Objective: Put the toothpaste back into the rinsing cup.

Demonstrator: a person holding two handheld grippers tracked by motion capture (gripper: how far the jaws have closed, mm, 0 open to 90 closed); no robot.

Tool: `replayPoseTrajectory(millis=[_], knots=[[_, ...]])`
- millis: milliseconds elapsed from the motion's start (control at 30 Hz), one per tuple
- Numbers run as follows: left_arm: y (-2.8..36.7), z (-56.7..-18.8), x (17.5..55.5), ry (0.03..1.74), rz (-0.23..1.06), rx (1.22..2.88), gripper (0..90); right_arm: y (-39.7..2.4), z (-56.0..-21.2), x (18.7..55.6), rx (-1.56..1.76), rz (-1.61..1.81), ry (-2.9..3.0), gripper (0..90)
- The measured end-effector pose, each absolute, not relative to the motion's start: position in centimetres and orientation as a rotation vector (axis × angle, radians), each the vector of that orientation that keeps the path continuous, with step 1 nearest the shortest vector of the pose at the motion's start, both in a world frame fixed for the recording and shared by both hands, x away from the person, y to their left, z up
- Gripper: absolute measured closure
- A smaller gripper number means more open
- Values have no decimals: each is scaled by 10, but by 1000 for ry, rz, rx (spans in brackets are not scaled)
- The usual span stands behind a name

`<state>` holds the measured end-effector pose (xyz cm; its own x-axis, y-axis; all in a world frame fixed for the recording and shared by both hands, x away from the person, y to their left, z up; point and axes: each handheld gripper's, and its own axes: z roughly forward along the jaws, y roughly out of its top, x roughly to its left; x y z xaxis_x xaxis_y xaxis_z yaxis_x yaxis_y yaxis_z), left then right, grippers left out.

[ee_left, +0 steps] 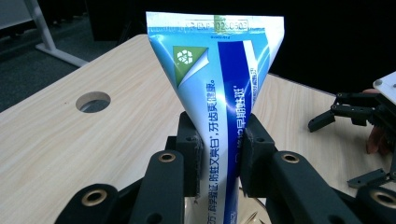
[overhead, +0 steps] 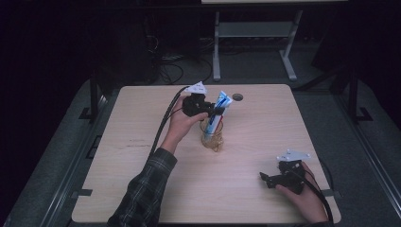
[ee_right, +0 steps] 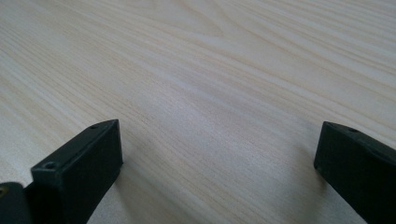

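Blue-and-white toothpaste tube (ee_left: 219,107), laminated plastic, crimped flat end uppermost, green recycling patch and printed Chinese text on its face. It stands nearly upright, slightly tilted, with its lower end inside a clear glass cup (overhead: 212,138) near the middle of the table (overhead: 142,189).

Left gripper (ee_left: 219,154): black, two-jawed, held in the person's left hand (overhead: 178,124), plaid sleeve (overhead: 144,189) behind it. Both pads press against the tube's sides partway up its body, above the cup's rim; the jaws are closed on the tube. In the high view the same gripper (overhead: 215,111) sits at the tube's left with a cable (overhead: 163,125) trailing back toward the person.

Right gripper (overhead: 265,178): black, grey three-cornered plate on top, held in the right hand (overhead: 302,194) at the table's near right corner, well apart from cup and tube. Its jaws stand wide apart with nothing between them, bare wood grain beneath. It appears also at the right edge of the left gripper view (ee_left: 345,140).

Table: pale wood-grain top, round cable hole (overhead: 237,97) near the far edge, just beyond the tube.
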<state>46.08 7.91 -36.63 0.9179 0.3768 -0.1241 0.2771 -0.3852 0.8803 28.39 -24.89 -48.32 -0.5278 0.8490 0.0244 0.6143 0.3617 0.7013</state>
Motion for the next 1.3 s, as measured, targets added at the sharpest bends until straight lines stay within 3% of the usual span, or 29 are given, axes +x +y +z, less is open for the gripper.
replayPoseTrajectory(millis=[600, 900, 1300], knots=[[82, -373, 459, 480, 128, 1984, 697, -249, -483, 284, 1286, 955, 2286, 5], [94, -366, 455, 525, 170, 2000, 388, -249, -483, 284, 1287, 955, 2286, 5], [127, -358, 439, 608, 231, 2012, 329, -247, -483, 289, 1275, 959, 2294, 5]])
